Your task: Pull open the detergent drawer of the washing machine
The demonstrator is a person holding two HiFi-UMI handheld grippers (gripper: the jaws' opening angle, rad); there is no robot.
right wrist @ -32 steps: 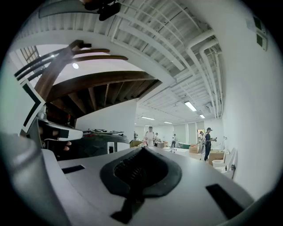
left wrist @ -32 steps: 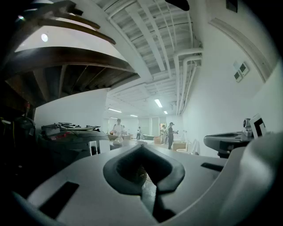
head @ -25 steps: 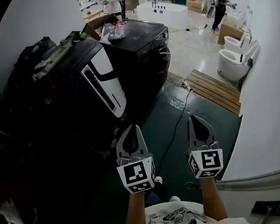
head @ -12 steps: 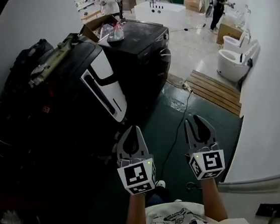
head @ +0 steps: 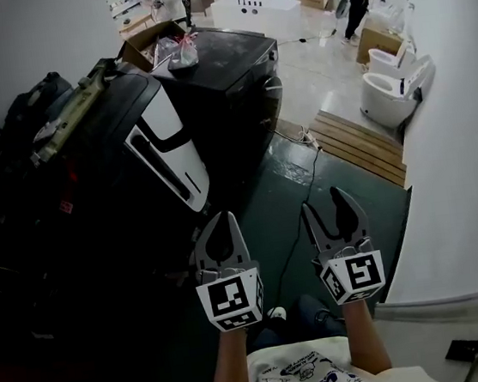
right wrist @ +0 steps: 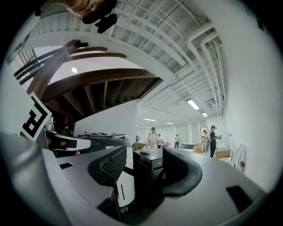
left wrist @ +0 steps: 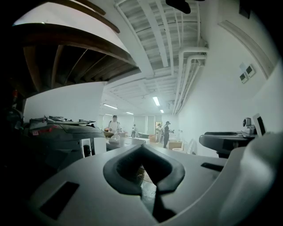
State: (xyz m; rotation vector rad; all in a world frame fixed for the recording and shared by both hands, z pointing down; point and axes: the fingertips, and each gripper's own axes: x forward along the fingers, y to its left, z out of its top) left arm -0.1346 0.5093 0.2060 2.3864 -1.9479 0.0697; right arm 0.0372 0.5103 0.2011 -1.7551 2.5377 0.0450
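1. Head view: left gripper point(head: 223, 222) has jaws pressed together, empty; right gripper point(head: 323, 206) has jaws spread, having just been opening, nothing between them.
2. Black washer point(head: 238, 78) stands ahead, well apart from both; its drawer cannot be made out.

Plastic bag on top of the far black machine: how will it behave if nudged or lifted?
Probably floppy: the bag looks crumpled and gathered at the top, so it should deform rather than slide whole. Likely light, since it seems thin film. It sits slumped on the flat top of the machine, so rolling seems unlikely.
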